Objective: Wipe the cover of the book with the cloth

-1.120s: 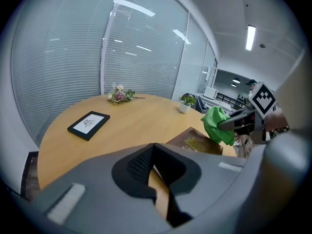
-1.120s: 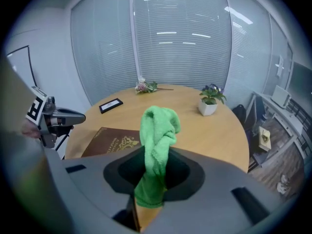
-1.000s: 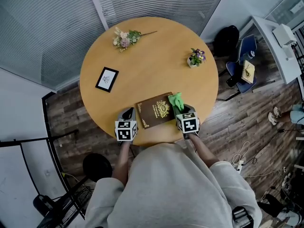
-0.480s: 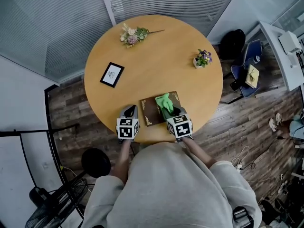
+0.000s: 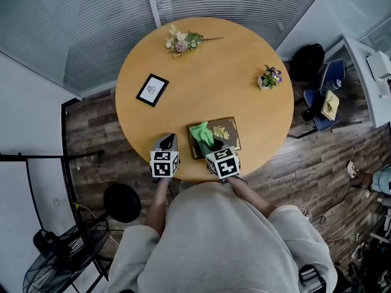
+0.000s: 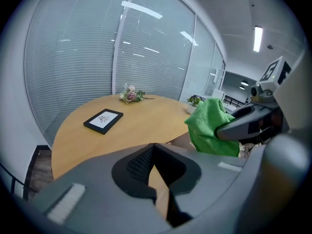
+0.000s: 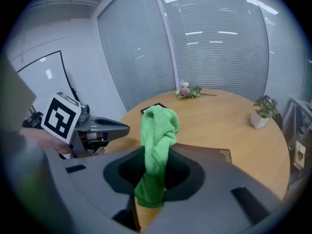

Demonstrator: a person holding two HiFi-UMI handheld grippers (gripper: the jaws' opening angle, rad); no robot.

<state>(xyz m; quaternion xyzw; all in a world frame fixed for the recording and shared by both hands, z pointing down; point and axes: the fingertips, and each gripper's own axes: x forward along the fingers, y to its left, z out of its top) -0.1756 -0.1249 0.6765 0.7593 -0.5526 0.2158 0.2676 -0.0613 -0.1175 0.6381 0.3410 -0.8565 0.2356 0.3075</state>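
Risk: right claw (image 5: 214, 146) is clamped on the cloth (image 5: 203, 133) over the book (image 5: 225, 132), left claw (image 5: 165, 143) is closed and empty, so the unpinned book could skid off the table (image 5: 201, 78) edge.

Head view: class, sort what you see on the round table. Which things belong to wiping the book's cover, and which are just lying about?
For the job:
book
green cloth
right gripper, shut on the cloth

Lying about:
picture frame
flower sprig
small potted plant
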